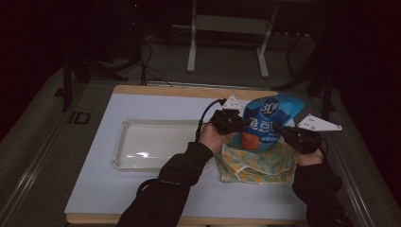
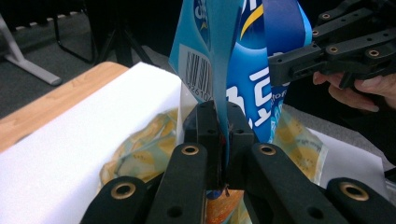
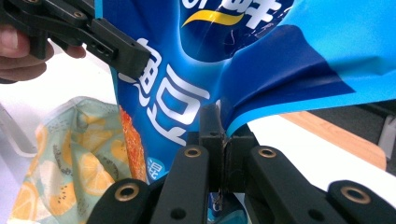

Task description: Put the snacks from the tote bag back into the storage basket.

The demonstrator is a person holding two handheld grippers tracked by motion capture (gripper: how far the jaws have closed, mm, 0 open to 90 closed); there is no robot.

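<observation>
High view: a blue snack bag (image 1: pixel 265 124) held upright over a lemon-print fabric bag (image 1: pixel 255 163) at the right part of the white table (image 1: pixel 142 198). Left gripper (image 1: pixel 242 124) clamped on the snack bag's left edge, right gripper (image 1: pixel 279 128) clamped on its right edge. An empty-looking white tray (image 1: pixel 156 144) lying flat just left of the hands (dark sleeves coming in from the bottom).

Left gripper view: jaws pinched together on a thin edge of the snack bag (image 2: pixel 243 70), barcode panel (image 2: pixel 198 70) facing left. Lemon-print fabric bag (image 2: pixel 140 149) below, resting on the table (image 2: pixel 70 154). Right gripper (image 2: pixel 280 70) farther off at upper right, gripping the same packet, fingers of a hand (image 2: pixel 359 91) behind it.

Right gripper view: jaws closed tight on a creased fold of the snack bag (image 3: pixel 243 56). Left gripper (image 3: pixel 140 63) at upper left, biting the packet's far edge. Fabric bag (image 3: pixel 74 158) lower left, touching the packet's bottom (exact contact hard to tell).
</observation>
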